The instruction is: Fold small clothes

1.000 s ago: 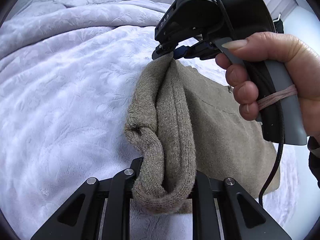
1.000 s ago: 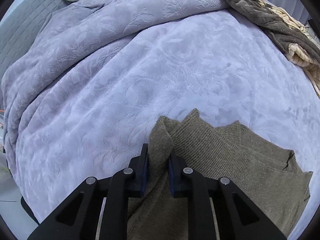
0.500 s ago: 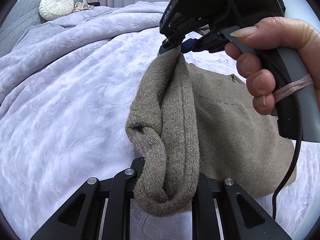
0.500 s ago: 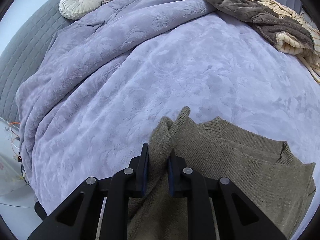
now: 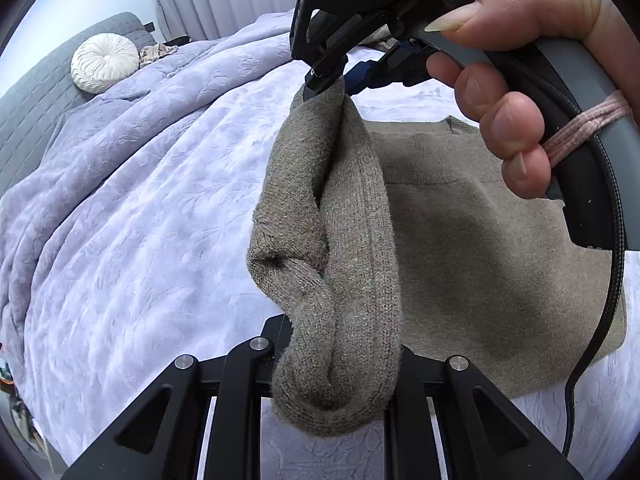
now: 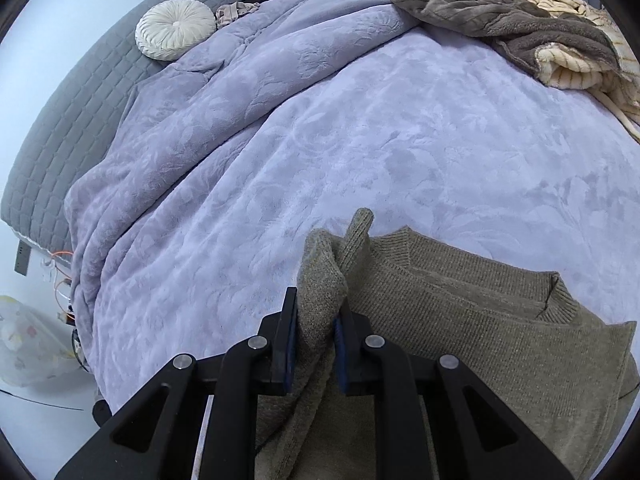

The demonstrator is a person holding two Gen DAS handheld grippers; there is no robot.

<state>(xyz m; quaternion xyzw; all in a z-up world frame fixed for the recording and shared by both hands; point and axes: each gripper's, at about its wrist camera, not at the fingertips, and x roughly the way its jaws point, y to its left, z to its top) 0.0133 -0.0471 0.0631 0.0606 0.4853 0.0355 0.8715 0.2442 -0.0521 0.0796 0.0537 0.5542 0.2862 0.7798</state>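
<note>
An olive-brown knitted sweater [image 5: 472, 248] lies on a lilac bedspread [image 5: 132, 216], with one side edge lifted in a rolled band [image 5: 344, 240]. My left gripper [image 5: 340, 364] is shut on the near end of that band, its fingertips buried in the knit. My right gripper [image 5: 332, 80], held by a hand [image 5: 516, 92], is shut on the far end. In the right wrist view the right gripper [image 6: 316, 320] pinches a bunched fold of the sweater [image 6: 480, 320] between its blue pads, beside the ribbed collar [image 6: 556, 296].
A round cream cushion [image 6: 174, 28] and a grey quilted headboard [image 6: 72, 120] sit at the far left. A heap of brown and cream blankets [image 6: 540, 32] lies at the far right. A black cable [image 5: 600, 320] hangs from the right gripper. Floor clutter shows low left [image 6: 28, 344].
Both grippers have carried the lifted sweater edge sideways and slightly upward over the garment. The views have tipped up, so more of the headboard and cushion shows. Both grips are unchanged.
</note>
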